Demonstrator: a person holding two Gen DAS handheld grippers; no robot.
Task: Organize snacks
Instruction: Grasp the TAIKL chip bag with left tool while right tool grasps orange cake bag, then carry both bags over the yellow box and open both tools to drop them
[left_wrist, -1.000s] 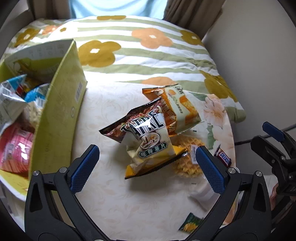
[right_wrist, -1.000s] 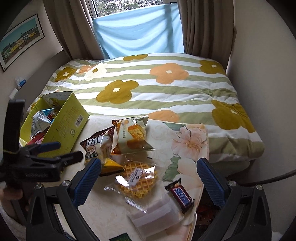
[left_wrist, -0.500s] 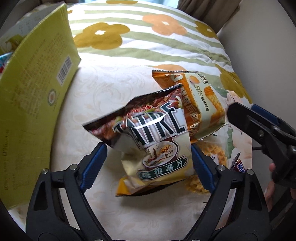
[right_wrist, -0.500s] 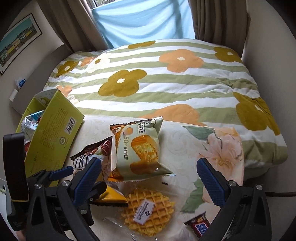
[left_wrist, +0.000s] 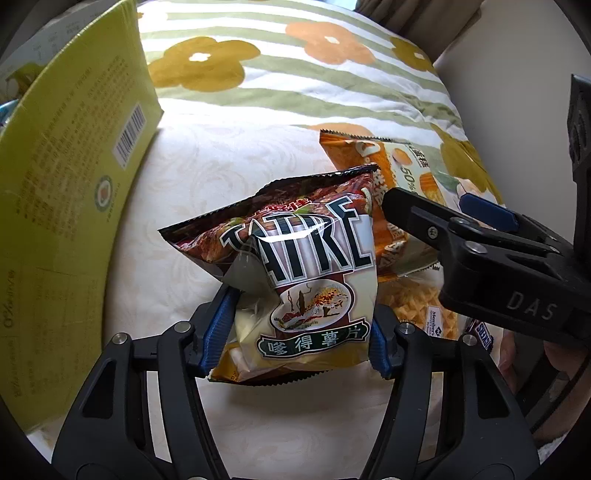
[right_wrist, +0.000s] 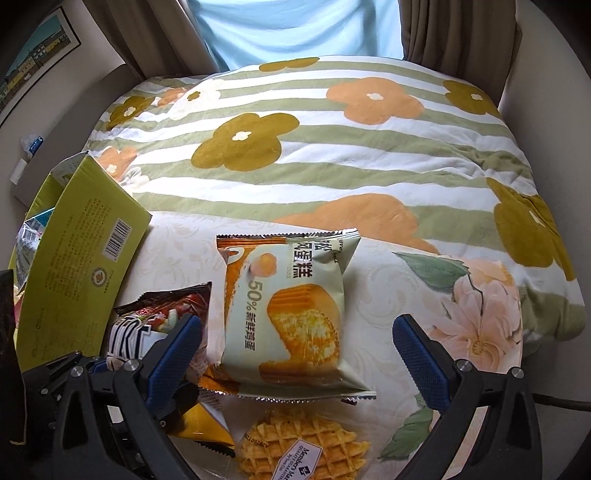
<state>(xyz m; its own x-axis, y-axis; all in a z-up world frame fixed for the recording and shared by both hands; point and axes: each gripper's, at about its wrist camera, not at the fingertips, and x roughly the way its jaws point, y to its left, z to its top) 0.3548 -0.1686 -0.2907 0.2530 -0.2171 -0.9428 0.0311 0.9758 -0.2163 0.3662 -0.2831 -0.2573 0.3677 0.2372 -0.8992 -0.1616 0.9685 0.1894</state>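
Note:
A brown and cream chip bag (left_wrist: 314, 258) lies on the cream cloth, crumpled between the blue pads of my left gripper (left_wrist: 299, 332). Its jaws are closing and both pads press the bag's sides. The same chip bag (right_wrist: 162, 306) shows at the lower left of the right wrist view. A pale green cake packet (right_wrist: 288, 314) lies just right of it, partly under the chip bag's corner. My right gripper (right_wrist: 297, 354) hovers over that packet, open, one finger on each side and not touching it. A wrapped waffle (right_wrist: 303, 454) lies nearer than the packet.
An open yellow-green box (left_wrist: 66, 184) with several snacks inside stands at the left, close to the chip bag. A small chocolate bar (left_wrist: 484, 332) lies at the right behind my right gripper. A flowered striped quilt (right_wrist: 332, 129) lies beyond, with a wall to the right.
My left gripper dropped over the chip bag and its jaws closed from wide apart onto it. My right gripper moved forward and down until the cake packet lay between its fingers.

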